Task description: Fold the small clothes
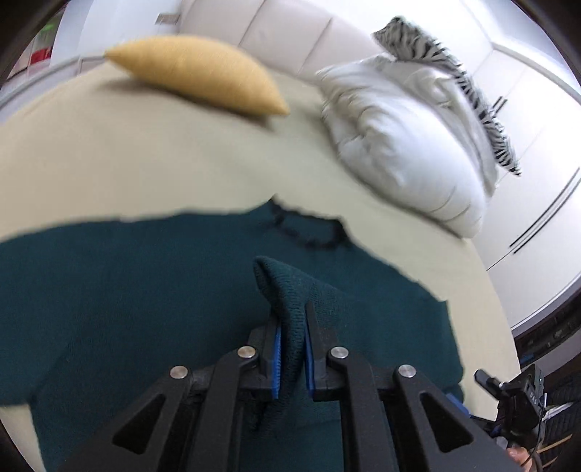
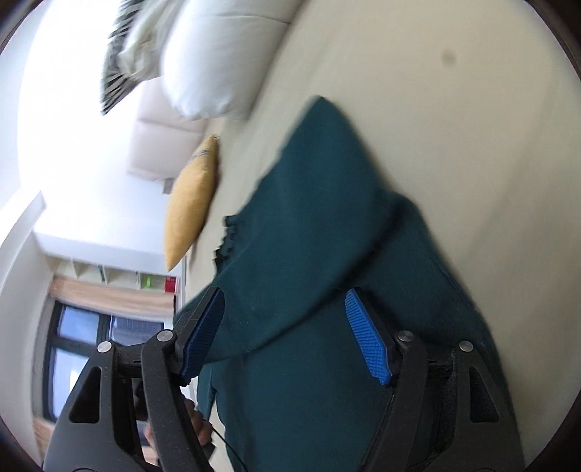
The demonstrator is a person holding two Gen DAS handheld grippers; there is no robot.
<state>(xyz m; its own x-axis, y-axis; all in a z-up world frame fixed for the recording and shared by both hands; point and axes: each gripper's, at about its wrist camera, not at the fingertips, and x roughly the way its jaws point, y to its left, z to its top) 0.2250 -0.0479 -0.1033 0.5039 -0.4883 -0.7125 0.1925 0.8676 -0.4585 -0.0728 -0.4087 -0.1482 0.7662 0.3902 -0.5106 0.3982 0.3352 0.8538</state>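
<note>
Pinching a knitted teal sweater [image 1: 181, 290] fold, left claw [image 1: 292, 348] grips; right claw [image 2: 290, 326] gapes wide above it

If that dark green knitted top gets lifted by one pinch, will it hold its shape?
Probably not. The green top already folds limply between the left gripper pads, so it would likely drape. Its knit looks grippy, unlikely to slip. The right gripper is open.

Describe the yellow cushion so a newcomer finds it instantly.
Start at the beige bed with the dark teal garment spread on it. Beyond the garment, near the pale headboard, lies the yellow cushion. Its mustard colour sets it apart from the white pillow beside it.
</note>
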